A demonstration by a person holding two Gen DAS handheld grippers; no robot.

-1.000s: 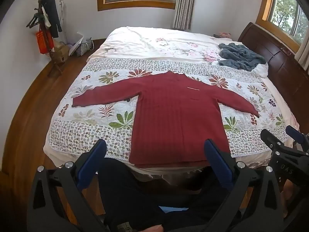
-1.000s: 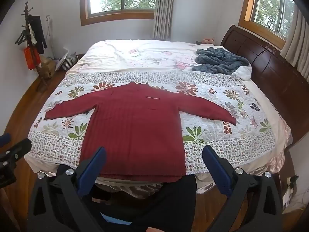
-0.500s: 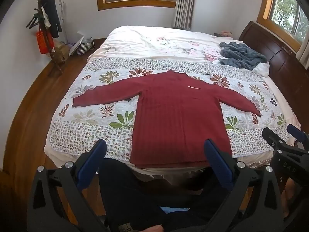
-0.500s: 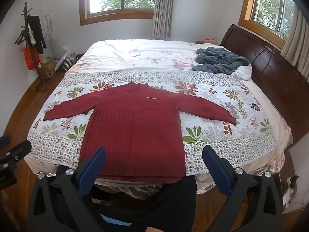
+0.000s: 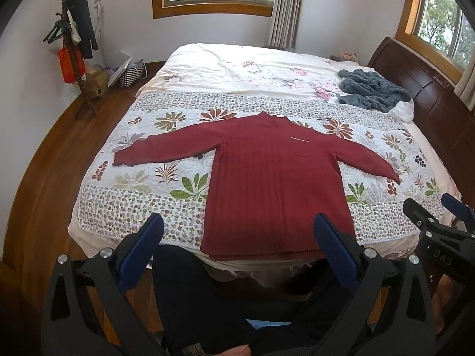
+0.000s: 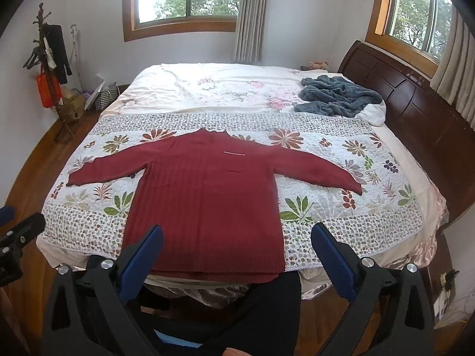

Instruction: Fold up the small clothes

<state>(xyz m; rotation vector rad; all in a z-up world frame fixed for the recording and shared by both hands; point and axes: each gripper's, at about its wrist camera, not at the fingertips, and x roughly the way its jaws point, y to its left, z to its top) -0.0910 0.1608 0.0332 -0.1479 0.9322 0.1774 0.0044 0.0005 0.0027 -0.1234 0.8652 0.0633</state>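
Left wrist view: the sweater (image 5: 276, 184) lies flat on the bed (image 5: 237, 68), front up, both sleeves spread sideways, hem at the near edge of the bed and slightly overhanging it. It rests on the quilt (image 5: 124, 195). Beyond the sweater, toward the headboard side, a grey blanket (image 5: 371, 89) sits bunched and well apart from it.

Left hand-held gripper (image 5: 237, 237): jaws spread wide, nothing between them, held short of the hem and above a person's dark trouser legs. Right hand-held gripper (image 6: 237, 243): likewise wide and empty, near the hem but not touching it. Each gripper shows at the edge of the other's view.

Assessment: no fold has been made; the task appears to be at its start, with the first grasp pending.

Risks noted:
- The knit is thick and ribbed; a shallow pinch may take only the top layer, so front and back separate when lifted.
- The hem overhangs the bed edge; a pull toward the person could drag the sweater off the bed.
- The quilt lies directly beneath; a deep grasp may catch it with the sweater.
- Uneven lifting by the two grippers would skew the fold line.
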